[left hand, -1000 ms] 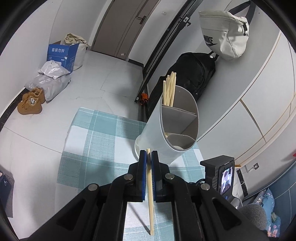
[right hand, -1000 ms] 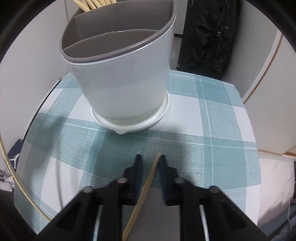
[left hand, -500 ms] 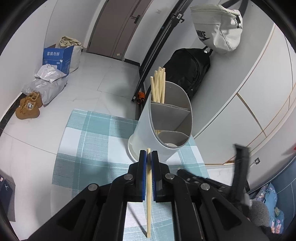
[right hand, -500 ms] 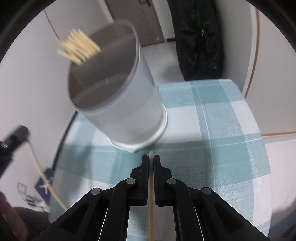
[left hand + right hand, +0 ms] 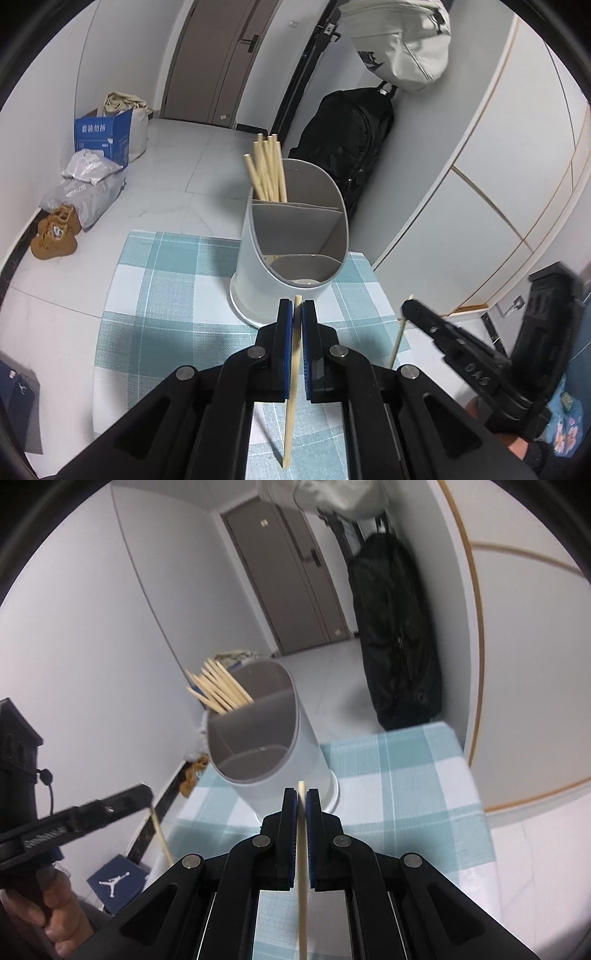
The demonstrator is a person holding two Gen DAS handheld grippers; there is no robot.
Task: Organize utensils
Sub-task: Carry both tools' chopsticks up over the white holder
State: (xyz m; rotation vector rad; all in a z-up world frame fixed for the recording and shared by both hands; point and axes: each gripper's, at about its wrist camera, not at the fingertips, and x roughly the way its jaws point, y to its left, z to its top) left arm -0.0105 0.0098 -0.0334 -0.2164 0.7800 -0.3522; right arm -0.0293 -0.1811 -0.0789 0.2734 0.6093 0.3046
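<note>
White walls, pale tiled floor (image 5: pixel 177 177), grey door (image 5: pixel 218 62)

The utensil holder (image 5: pixel 291 243) stands just beyond both grippers; chopsticks (image 5: pixel 266 168) crowd its far compartment, while the near compartments lie open from above. Bare checked tabletop (image 5: pixel 166 295) spreads left.

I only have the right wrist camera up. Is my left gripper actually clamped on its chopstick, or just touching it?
Observer: Clamped. The left wrist view shows the left gripper shut on the chopstick, with the tip poking just past the fingertips.
Operator: Is there any free slot in the holder?
Observer: Yes. From that side the holder shows its dividers. The bundle of chopsticks stands only in the far compartment, and I see no chopsticks in the nearer ones.
Operator: Where is the left one aimed?
Observer: Toward the holder's low front rim, with the tip just short of it.
</note>
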